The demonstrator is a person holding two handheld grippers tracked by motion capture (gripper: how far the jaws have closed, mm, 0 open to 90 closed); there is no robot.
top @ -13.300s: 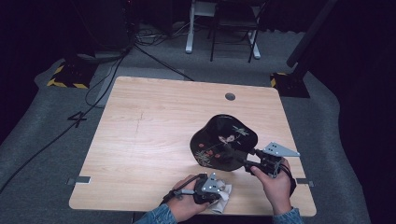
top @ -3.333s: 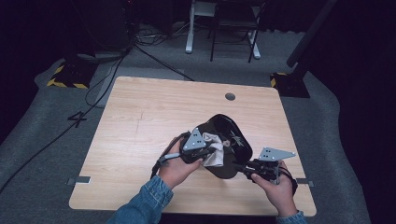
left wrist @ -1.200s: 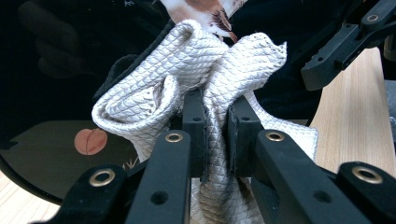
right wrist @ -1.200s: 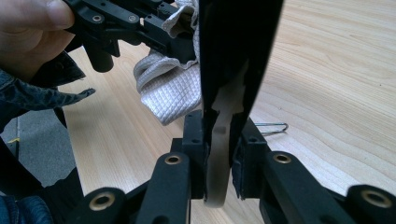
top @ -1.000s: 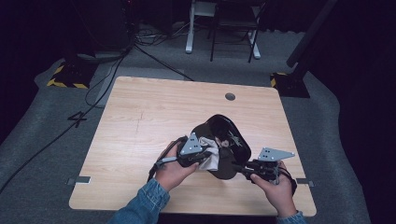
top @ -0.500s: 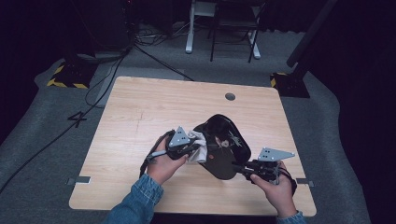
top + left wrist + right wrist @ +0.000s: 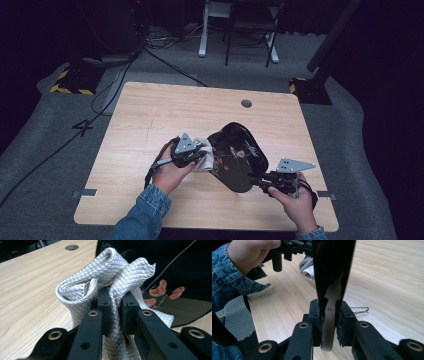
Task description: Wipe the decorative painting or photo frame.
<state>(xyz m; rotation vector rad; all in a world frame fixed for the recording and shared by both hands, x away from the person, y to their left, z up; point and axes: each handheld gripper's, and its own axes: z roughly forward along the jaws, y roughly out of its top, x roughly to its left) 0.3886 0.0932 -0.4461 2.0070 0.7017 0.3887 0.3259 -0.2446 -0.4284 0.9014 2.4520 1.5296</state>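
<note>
Since half a second ago, the left claw (image 7: pixel 200 157) has been drawn back with its cloth (image 7: pixel 201 154) to the tray's left rim. That claw is clenched on the bunched white quilted cloth (image 7: pixel 110 287), while the right claw (image 7: pixel 328 315) is clamped on the near edge of the glossy black tray (image 7: pixel 236 156), which is held tilted above the table (image 7: pixel 150 120). Wiping looks to be the step in hand; next, the cloth is probably to be swept back across the lacquer, with light, even pressure. Painted pink blossoms (image 7: pixel 162 290) are picked out in the left gripper view, a wire clip (image 7: pixel 359 309) on the table in the right gripper view.
</note>
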